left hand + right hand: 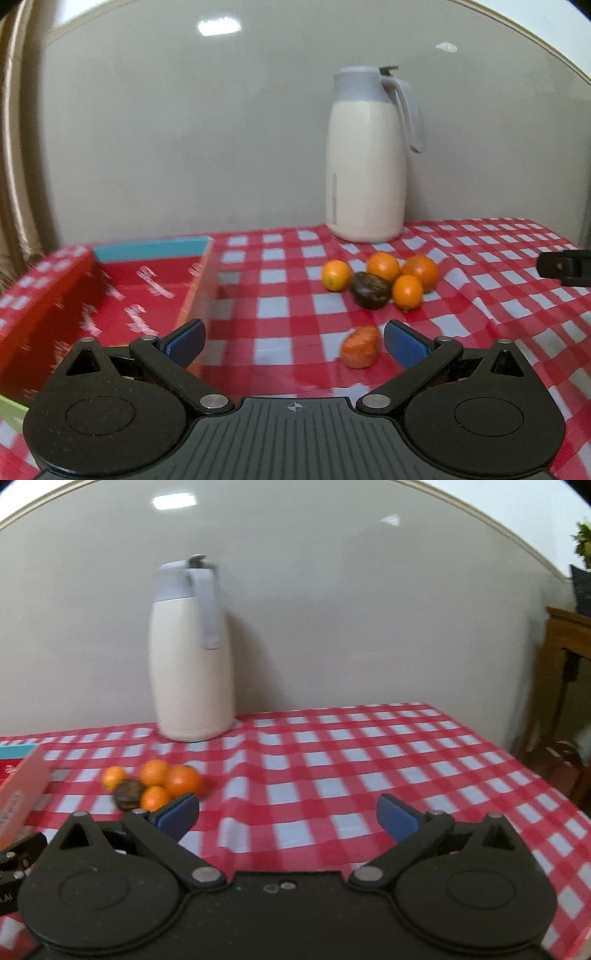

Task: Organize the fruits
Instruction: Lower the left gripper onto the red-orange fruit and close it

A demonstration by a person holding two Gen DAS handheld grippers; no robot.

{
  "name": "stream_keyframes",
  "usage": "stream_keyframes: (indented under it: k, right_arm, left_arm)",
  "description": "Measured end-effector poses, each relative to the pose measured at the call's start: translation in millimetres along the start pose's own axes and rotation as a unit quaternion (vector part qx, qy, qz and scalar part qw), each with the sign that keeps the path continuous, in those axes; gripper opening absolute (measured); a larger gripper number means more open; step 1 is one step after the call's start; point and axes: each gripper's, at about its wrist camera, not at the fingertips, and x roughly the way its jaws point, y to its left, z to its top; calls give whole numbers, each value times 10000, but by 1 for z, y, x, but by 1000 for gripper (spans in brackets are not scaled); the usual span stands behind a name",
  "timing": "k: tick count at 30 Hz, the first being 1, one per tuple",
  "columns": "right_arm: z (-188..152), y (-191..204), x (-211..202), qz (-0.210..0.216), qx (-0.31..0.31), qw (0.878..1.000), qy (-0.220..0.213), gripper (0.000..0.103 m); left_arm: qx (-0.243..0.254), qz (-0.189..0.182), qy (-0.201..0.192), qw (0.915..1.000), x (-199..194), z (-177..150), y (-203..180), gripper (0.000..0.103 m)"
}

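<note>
While spread wide, left gripper (293, 343) fingers (404, 347), reddish fruit (360, 347) between

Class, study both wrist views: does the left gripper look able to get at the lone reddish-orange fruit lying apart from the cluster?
Probably yes. The left gripper is open, and the lone reddish-orange fruit lies on the checked tablecloth just inside its right finger, with nothing between. The red box stands off to the left.

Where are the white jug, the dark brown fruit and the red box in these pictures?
white jug (190, 679), right wrist view, middle of its body.
dark brown fruit (370, 290), left wrist view, centre of its top.
red box (140, 295), left wrist view, bare inner floor.
</note>
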Motion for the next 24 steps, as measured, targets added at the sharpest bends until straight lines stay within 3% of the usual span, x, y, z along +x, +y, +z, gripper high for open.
stream_keyframes:
  k: [3, 5, 9, 15, 17, 21, 24]
  right_arm:
    - [-1, -12, -3, -22, 133, 9999, 12, 103]
    - [-2, -19, -5, -71, 220, 9997, 29, 103]
    - [-3, -32, -6, -157, 469, 9988, 60, 103]
    - [-5, -45, -8, -157, 736, 9972, 41, 103]
    - [-5, -46, -8, -152, 740, 9971, 42, 103]
    - [-5, -47, -9, -106, 766, 9970, 52, 103]
    - [-4, -47, -10, -112, 765, 9970, 22, 103]
  left_arm:
    - [-133, -120, 181, 9997, 15, 2, -4, 100]
    - [-140, -262, 296, 9991, 24, 4, -8, 89]
    - [-58, -370, 443, 9983, 37, 3, -19, 85]
    - [41, -488, 708, 9963, 51, 2, -30, 62]
    - [-2, -541, 815, 9952, 56, 2, -30, 50]
    - [-57, -519, 859, 9949, 59, 2, -29, 42]
    - [-68, -550, 853, 9948, 59, 2, -30, 30]
